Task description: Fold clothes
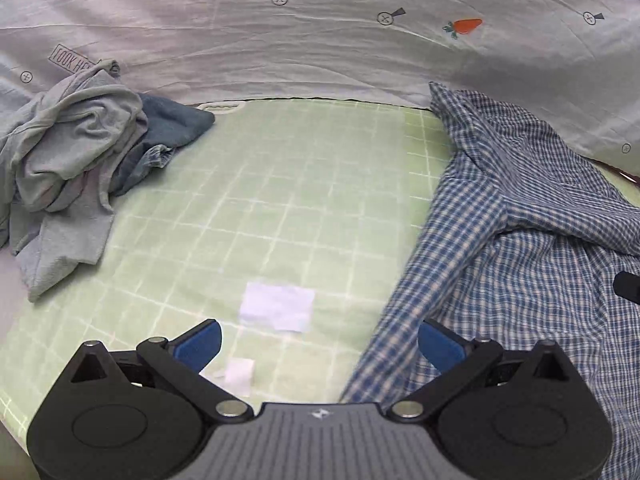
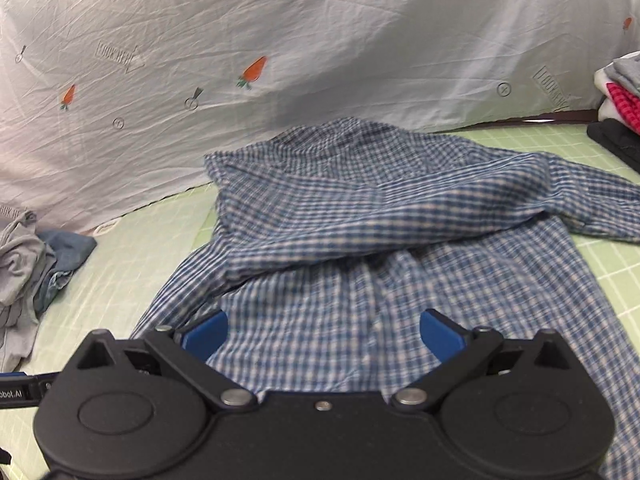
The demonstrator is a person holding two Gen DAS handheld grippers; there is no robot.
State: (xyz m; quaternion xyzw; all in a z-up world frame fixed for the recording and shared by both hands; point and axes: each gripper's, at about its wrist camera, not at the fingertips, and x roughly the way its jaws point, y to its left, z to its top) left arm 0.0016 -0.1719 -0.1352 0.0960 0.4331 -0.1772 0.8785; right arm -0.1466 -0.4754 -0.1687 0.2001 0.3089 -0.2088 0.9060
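A blue and white checked shirt point(image 2: 380, 240) lies spread on the green grid mat point(image 2: 132, 240), with one part folded across its upper half. It also shows at the right of the left wrist view point(image 1: 520, 240). My right gripper point(image 2: 322, 338) is open and empty, just above the shirt's lower part. My left gripper point(image 1: 318, 346) is open and empty over the mat point(image 1: 260, 200) at the shirt's left edge, its right finger point(image 1: 438, 344) over the cloth.
A heap of crumpled grey and blue clothes point(image 1: 80, 160) lies at the mat's left; it also shows in the right wrist view point(image 2: 36, 264). A stack of folded clothes point(image 2: 620, 112) stands at the far right. White paper patches point(image 1: 278, 306) lie on the mat. A white carrot-print sheet point(image 1: 320, 40) rises behind.
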